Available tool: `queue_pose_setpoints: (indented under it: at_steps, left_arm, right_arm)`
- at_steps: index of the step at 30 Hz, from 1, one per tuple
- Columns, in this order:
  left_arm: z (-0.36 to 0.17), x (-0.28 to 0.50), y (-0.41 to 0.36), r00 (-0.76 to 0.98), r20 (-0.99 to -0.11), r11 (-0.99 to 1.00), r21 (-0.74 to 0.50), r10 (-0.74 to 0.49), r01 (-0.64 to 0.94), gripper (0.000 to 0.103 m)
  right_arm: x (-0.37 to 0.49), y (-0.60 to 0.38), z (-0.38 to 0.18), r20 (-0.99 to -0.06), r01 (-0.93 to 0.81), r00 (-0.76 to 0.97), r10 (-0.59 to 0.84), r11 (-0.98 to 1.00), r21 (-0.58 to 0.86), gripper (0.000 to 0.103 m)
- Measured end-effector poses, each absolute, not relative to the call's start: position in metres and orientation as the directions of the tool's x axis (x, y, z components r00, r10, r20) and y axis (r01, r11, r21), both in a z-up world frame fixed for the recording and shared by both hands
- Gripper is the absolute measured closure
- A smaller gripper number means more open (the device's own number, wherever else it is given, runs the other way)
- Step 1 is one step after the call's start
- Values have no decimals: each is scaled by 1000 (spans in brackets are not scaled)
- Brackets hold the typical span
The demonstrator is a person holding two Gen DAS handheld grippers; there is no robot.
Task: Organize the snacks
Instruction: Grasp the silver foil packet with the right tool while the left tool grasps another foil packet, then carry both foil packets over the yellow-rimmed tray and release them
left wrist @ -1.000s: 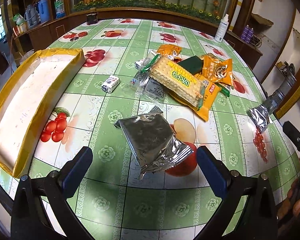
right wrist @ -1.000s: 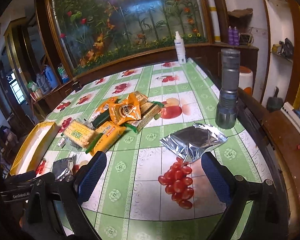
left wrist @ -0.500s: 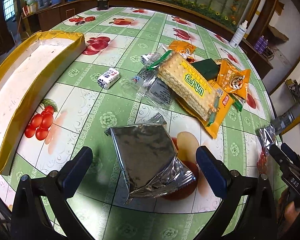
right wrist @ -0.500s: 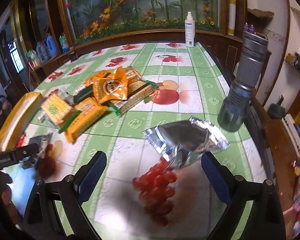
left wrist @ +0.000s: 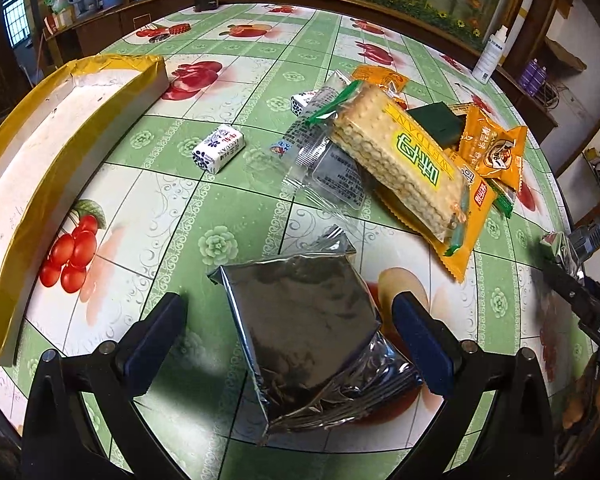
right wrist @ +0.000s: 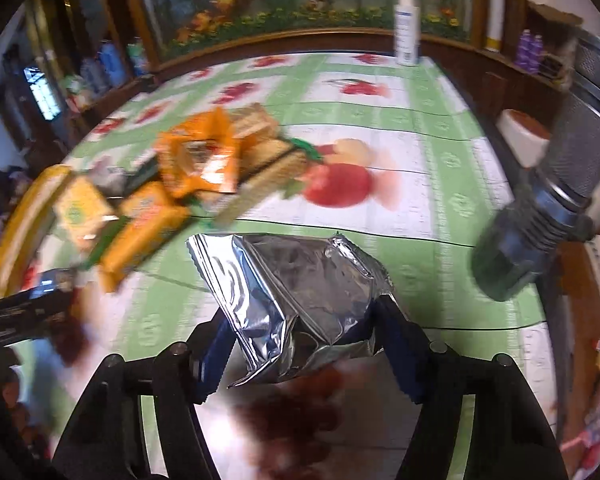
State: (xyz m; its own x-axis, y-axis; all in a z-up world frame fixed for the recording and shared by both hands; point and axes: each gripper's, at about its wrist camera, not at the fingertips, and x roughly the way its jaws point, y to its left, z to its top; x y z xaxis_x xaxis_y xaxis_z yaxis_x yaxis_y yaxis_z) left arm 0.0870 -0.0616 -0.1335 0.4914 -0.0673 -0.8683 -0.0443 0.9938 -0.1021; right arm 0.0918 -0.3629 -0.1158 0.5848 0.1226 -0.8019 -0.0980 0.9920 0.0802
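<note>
Right gripper (right wrist: 300,344) has now closed in on the crinkled silver pouch (right wrist: 300,280), a moment ago lying free; left gripper (left wrist: 288,332) stays wide open around its own silver packet (left wrist: 304,320) on the table (left wrist: 172,216), so both pickups begin

The right claw (right wrist: 300,344) has closed in around the silver packet (right wrist: 296,292).
</note>
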Motion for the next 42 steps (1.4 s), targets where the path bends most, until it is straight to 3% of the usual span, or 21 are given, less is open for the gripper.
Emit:
queue_pose_setpoints:
  at_steps: [8, 12, 16, 18, 22, 25, 27, 30, 42]
  left_arm:
    - [-135, 88, -61, 494, -867, 997, -74, -64, -2, 0]
    - [-136, 88, -60, 490, -868, 997, -68, -82, 46, 0]
    - [-137, 89, -61, 486, -871, 997, -33, -63, 71, 0]
    - [-139, 89, -66, 485, -874, 997, 4, -35, 78, 0]
    - [-140, 89, -66, 488, -872, 996, 3, -40, 87, 0]
    - [-139, 89, -66, 488, -871, 994, 6, -48, 108, 0]
    - [-137, 88, -65, 496, -866, 993, 4, -57, 121, 7]
    - [-130, 83, -66, 526, -848, 988, 15, -69, 155, 43]
    - [-119, 63, -36, 550, -827, 988, -43, -119, 149, 44]
  right_arm:
    - [105, -357, -116, -804, -86, 588, 87, 995, 44, 26]
    - [103, -360, -115, -794, -109, 584, 169, 985, 130, 24]
    - [100, -364, -106, -758, -138, 617, 211, 977, 160, 9]
    - [108, -365, -110, -778, -115, 609, 157, 987, 109, 9]
    - [121, -363, -125, -816, -113, 550, 179, 984, 140, 7]
    - [120, -355, -127, -815, -129, 559, 149, 987, 92, 9]
    - [118, -351, -127, -810, -135, 568, 149, 987, 87, 14]
    - [110, -348, -124, -797, -144, 580, 165, 985, 99, 32]
    - [73, -318, -105, -730, -196, 626, 276, 961, 195, 38]
